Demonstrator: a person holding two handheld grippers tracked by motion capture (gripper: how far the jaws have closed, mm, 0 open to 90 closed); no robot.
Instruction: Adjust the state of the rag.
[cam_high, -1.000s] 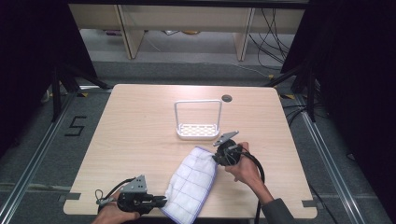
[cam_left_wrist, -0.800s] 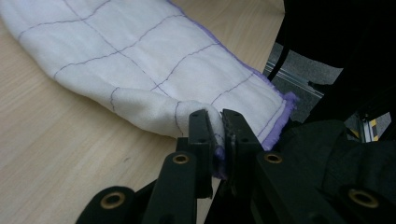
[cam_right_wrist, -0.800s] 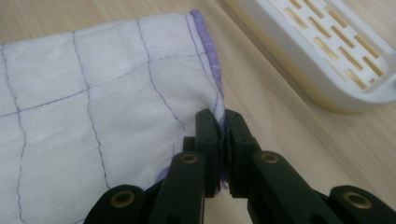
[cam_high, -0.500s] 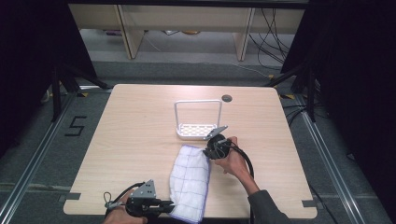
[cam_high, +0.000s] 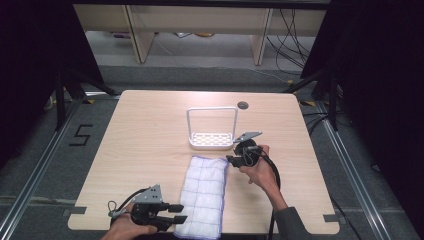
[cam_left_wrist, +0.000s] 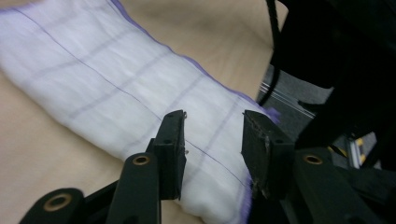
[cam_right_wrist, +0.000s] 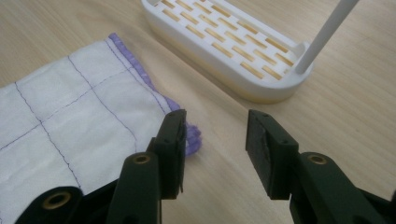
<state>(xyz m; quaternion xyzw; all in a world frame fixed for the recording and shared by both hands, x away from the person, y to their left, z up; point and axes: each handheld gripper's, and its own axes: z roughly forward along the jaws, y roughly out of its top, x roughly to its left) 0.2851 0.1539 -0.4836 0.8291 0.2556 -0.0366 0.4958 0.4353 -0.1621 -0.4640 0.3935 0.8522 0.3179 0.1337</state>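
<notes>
A folded white cloth (cam_high: 204, 195) with purple grid lines and a purple hem lies flat on the wooden table (cam_high: 150, 140), running from the middle to the near edge. My left gripper (cam_high: 180, 214) sits at its near left end, and its jaws have just been opening. In the left gripper view the cloth (cam_left_wrist: 116, 93) lies under the open left gripper (cam_left_wrist: 212, 121), unpinched. My right gripper (cam_high: 231, 160) is at the cloth's far right corner, and its jaws have also just been opening. The open right gripper (cam_right_wrist: 215, 119) stands over bare wood, with the cloth's corner (cam_right_wrist: 70, 130) beside its left jaw.
A white slotted tray with a tall loop handle (cam_high: 212, 141) stands just beyond the cloth, close to my right gripper; its base (cam_right_wrist: 224, 42) is ahead of the jaws. A round cable hole (cam_high: 243, 105) sits near the table's far edge.
Both grippers have opened and let go of the cloth. The cloth, held slanted before, now lies straight and flat. The right gripper has drawn slightly right of the corner.
</notes>
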